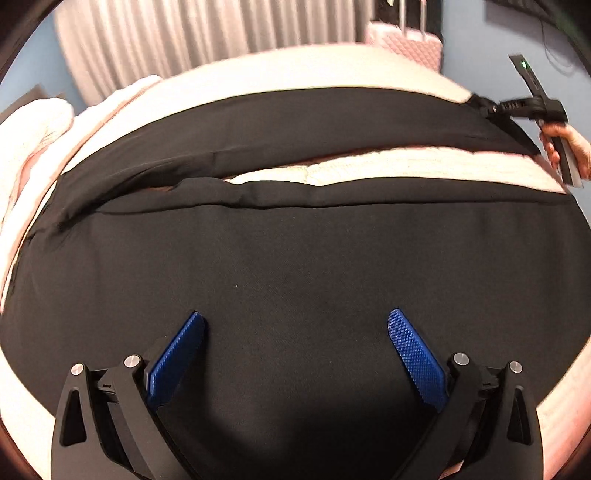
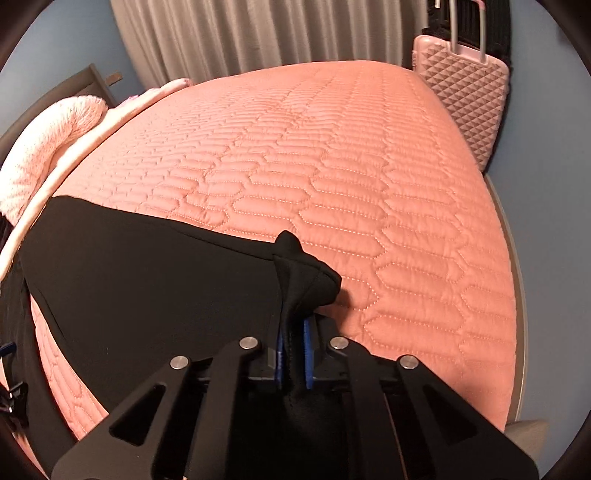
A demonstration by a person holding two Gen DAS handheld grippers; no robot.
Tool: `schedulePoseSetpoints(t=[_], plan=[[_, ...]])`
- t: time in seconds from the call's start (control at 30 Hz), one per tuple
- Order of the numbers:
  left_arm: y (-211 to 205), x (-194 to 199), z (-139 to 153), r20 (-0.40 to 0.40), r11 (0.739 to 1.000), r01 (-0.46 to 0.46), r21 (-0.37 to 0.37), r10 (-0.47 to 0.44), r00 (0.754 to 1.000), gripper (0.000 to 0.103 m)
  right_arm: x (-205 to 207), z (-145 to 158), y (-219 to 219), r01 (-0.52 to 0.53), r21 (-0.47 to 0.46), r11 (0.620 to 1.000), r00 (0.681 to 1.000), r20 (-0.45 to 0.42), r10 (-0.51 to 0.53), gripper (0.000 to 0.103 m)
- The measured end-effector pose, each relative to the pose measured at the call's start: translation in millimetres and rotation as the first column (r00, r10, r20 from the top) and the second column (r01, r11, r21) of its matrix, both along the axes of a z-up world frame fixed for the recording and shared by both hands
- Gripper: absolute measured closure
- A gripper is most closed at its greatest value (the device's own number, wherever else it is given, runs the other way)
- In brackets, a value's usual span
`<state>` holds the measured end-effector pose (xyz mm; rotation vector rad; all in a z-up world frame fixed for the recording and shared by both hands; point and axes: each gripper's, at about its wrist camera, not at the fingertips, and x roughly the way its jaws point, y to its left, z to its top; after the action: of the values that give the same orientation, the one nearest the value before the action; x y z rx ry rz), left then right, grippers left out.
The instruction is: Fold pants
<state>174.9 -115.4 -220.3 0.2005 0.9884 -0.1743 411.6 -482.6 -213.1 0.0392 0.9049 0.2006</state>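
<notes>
We saw the black pants [image 1: 295, 258] spread flat across the pink quilted bedspread [image 2: 332, 166], and we place everything else against that garment. In the left wrist view its two legs ran side by side across the bed, a strip of the cover showing between them, the nearer leg filling most of the picture. Above that nearer leg we found the left gripper [image 1: 295, 354] with its blue pads [image 1: 413, 354] spread wide and nothing between them, only dark cloth beneath. At the far right end of the farther leg we made out the right gripper [image 1: 517, 107], with a hand [image 1: 569, 144] on its handle, at the hem corner. In the right wrist view that right gripper [image 2: 293, 354] was clenched on a bunched fold of the pants' hem [image 2: 306, 280]; we noted the cloth squeezed between the blue pads and puckering up past the fingertips, while the rest of the leg lay smooth on the cover to the left. Beyond the pants, at the far right side of the bed, stood a pink suitcase [image 2: 469, 96], grey curtains [image 2: 258, 33] hung behind, and a fluffy pink blanket [image 2: 48, 144] lay heaped off the garment's left end.
</notes>
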Motion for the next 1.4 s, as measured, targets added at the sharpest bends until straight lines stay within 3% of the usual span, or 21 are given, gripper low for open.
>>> schedulePoseSetpoints(t=[0.03, 0.13, 0.23, 0.3, 0.4, 0.53, 0.57, 0.63, 0.7, 0.77, 0.87, 1.0, 1.1, 1.17, 1.27, 1.4], plan=[[3.6, 3.9, 6.4, -0.018, 1.000, 0.018, 0.004, -0.018, 1.000, 0.006, 0.3, -2.3, 0.2, 0.010, 0.002, 1.000, 1.000, -0.007, -0.010, 0.096], [41.5, 14.7, 54.8, 0.148, 1.000, -0.002, -0.002, 0.002, 0.989, 0.005, 2.2, -2.9, 4.4, 0.021, -0.023, 1.000, 1.000, -0.013, -0.021, 0.096], [111.5, 57.5, 98.3, 0.231, 1.000, -0.020, -0.009, 0.021, 0.973, 0.005, 4.2, -4.0, 4.1, 0.030, -0.025, 0.999, 0.999, -0.023, -0.030, 0.096], [163.7, 95.2, 107.1, 0.247, 0.998, -0.069, -0.005, 0.068, 0.967, 0.005, 3.7, -4.7, 4.7, 0.032, -0.029, 0.999, 0.999, -0.024, -0.033, 0.096], [247.7, 158.7, 98.4, 0.215, 0.991, -0.125, 0.043, 0.113, 0.970, 0.005, 3.4, -5.6, 2.4, 0.035, -0.012, 0.999, 0.999, -0.026, -0.035, 0.096], [355.1, 241.3, 64.1, 0.088, 0.981, -0.176, 0.085, 0.169, 0.982, 0.005, 3.9, -7.6, -2.8, 0.034, 0.025, 0.999, 0.999, -0.028, -0.033, 0.096], [384.9, 262.9, 52.2, 0.074, 0.965, -0.233, 0.122, 0.225, 0.972, 0.006, 4.5, -8.3, -3.9, 0.032, 0.032, 0.999, 0.999, -0.028, -0.031, 0.096], [421.4, 280.9, 40.8, 0.038, 0.955, -0.286, 0.080, 0.284, 0.958, 0.006, 4.1, -9.6, -4.9, 0.030, 0.036, 0.999, 0.999, -0.020, -0.029, 0.096], [451.9, 299.7, 35.6, 0.058, 0.929, -0.369, 0.044, 0.366, 0.929, 0.006, 3.9, -10.5, -5.5, 0.031, 0.045, 0.999, 0.999, -0.013, -0.030, 0.096], [468.1, 315.3, 22.1, -0.002, 0.925, -0.379, -0.022, 0.379, 0.925, 0.006, 3.5, -11.5, -6.5, 0.032, 0.054, 0.998, 0.999, -0.006, -0.031, 0.096], [459.5, 338.5, -8.7, -0.087, 0.941, -0.339, 0.019, 0.339, 0.937, 0.005, 2.8, -11.6, -6.8, 0.033, 0.060, 0.998, 0.999, 0.004, -0.034, 0.096], [457.3, 345.3, -10.4, -0.040, 0.932, -0.356, -0.068, 0.353, 0.935, 0.016, 2.9, -12.0, -7.8, 0.033, 0.070, 0.997, 0.999, 0.010, -0.034, 0.096], [450.9, 346.3, -5.4, -0.029, 0.942, -0.325, -0.087, 0.324, 0.946, 0.036, 2.1, -11.8, -6.9, 0.033, 0.065, 0.997, 0.999, 0.016, -0.035, 0.096], [447.7, 336.7, -0.7, -0.030, 0.939, -0.319, -0.129, 0.317, 0.948, 0.062, 1.2, -11.0, -3.4, 0.034, 0.040, 0.999, 0.999, 0.022, -0.034, 0.096], [446.7, 326.9, 6.2, -0.026, 0.940, -0.307, -0.149, 0.307, 0.951, 0.079, 0.3, -9.1, -0.3, 0.047, 0.020, 0.999, 0.999, 0.020, -0.047, 0.096], [438.1, 302.8, 36.3, 0.064, 0.943, -0.294, -0.155, 0.307, 0.950, 0.083, -1.4, -2.2, 5.1, 0.069, -0.017, 0.997, 0.998, 0.013, -0.069, 0.092]])
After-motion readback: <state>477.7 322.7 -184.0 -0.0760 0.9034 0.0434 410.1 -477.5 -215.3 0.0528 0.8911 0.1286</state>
